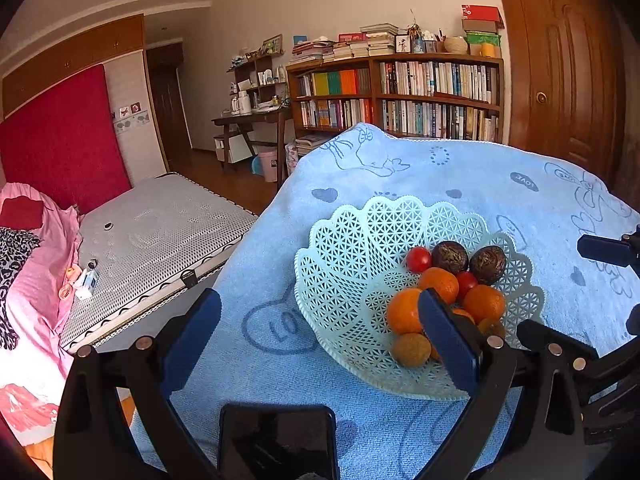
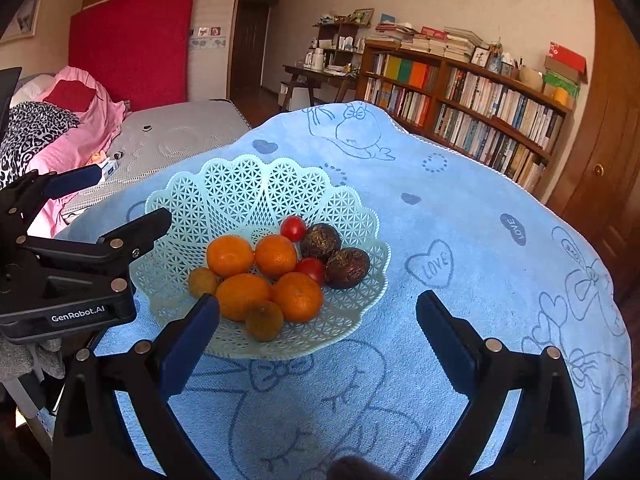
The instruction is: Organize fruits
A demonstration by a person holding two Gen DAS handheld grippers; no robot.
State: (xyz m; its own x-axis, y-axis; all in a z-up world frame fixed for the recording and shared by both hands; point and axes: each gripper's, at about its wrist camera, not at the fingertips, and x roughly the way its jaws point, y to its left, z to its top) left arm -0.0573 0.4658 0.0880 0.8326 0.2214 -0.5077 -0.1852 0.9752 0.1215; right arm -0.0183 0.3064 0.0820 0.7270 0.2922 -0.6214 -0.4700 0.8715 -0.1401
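Note:
A pale green lattice basket (image 1: 340, 240) (image 2: 240, 184) stands on a table covered by a blue cartoon-print cloth (image 1: 460, 176) (image 2: 460, 240). In it lie several oranges (image 1: 404, 312) (image 2: 230, 256), two red tomatoes (image 1: 419, 259) (image 2: 293, 228), two dark purple round fruits (image 1: 450, 256) (image 2: 347, 268) and small brown fruits (image 1: 411, 350) (image 2: 264, 320). My left gripper (image 1: 320, 336) (image 2: 134, 194) is open at the basket's near left, its right finger in front of the oranges. My right gripper (image 2: 318, 336) (image 1: 550, 286) is open just in front of the basket, holding nothing.
A bed with a grey mat (image 1: 160, 232) (image 2: 180, 128) and pink bedding (image 1: 36, 280) lies left of the table. A bookcase (image 1: 400, 100) (image 2: 460, 112), a desk (image 1: 252, 120) and a wooden door (image 1: 560, 80) stand behind. Bare cloth lies right of the basket.

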